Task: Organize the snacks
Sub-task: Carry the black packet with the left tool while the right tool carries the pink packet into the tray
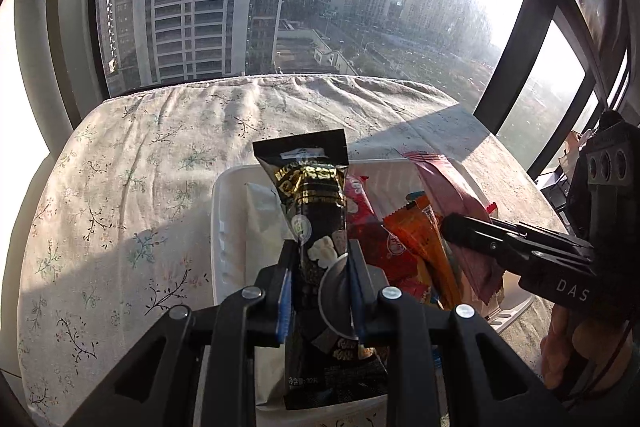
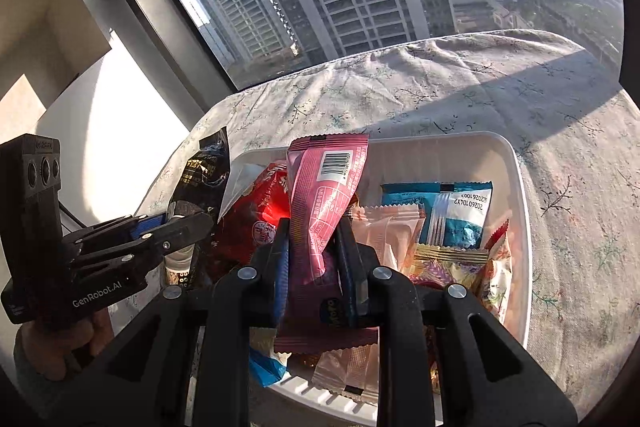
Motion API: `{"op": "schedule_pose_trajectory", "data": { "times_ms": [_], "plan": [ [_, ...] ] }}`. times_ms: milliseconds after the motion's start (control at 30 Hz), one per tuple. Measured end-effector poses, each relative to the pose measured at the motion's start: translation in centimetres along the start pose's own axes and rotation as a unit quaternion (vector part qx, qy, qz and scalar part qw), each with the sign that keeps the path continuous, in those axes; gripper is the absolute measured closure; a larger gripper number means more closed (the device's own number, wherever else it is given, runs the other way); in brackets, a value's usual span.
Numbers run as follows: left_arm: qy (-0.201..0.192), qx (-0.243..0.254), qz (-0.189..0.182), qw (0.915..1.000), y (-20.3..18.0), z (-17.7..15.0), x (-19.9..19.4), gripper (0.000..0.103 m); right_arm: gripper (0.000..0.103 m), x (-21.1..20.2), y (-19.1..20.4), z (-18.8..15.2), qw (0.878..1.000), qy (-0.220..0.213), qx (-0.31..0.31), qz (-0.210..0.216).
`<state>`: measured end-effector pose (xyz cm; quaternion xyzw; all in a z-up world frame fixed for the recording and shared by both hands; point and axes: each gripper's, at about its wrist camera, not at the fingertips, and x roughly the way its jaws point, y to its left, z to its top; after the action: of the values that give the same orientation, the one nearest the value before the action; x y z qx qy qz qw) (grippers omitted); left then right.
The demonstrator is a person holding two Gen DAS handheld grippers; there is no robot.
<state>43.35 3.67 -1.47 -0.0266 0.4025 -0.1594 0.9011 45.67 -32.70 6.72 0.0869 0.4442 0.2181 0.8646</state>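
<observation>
Left gripper (image 1: pixel 319 259) jaws clamp a black-and-gold foil popcorn packet (image 1: pixel 316 203); right gripper (image 2: pixel 311 247) jaws pinch a pink foil snack wrapper (image 2: pixel 326 195) above the white plastic tray (image 2: pixel 516 195)

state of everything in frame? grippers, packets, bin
left gripper: shut on black popcorn packet, held upright over the bin
right gripper: shut on pink packet, held upright over the bin
white bin: on the floral cloth, holding loose snacks
red packet: in bin, leaning
blue packet: in bin, propped against the far side
orange packet: in bin, tilted
</observation>
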Motion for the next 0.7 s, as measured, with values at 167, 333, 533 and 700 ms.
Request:
{"op": "schedule_pose_trajectory", "data": {
  "times_ms": [167, 333, 533, 700],
  "plan": [
    [0.002, 0.004, -0.001, 1.0, -0.6, -0.3, 0.6, 0.078, 0.083, -0.1, -0.5, 0.0, 1.0, -0.011, -0.002, -0.008],
    [0.003, 0.006, 0.003, 1.0, -0.7, -0.5, 0.8, 0.078, 0.083, -0.6, -0.2, 0.3, 1.0, -0.017, -0.011, -0.015],
    [0.01, 0.005, 0.001, 0.9999, -0.9, -0.7, 1.6, 0.076, 0.083, -0.3, 0.0, 0.1, 0.999, -0.014, -0.024, -0.039],
    [0.014, -0.006, -0.005, 0.9999, -1.0, -1.1, 2.8, 0.074, 0.083, -0.1, -0.2, 0.0, 0.998, -0.015, -0.025, -0.055]
  ]
}}
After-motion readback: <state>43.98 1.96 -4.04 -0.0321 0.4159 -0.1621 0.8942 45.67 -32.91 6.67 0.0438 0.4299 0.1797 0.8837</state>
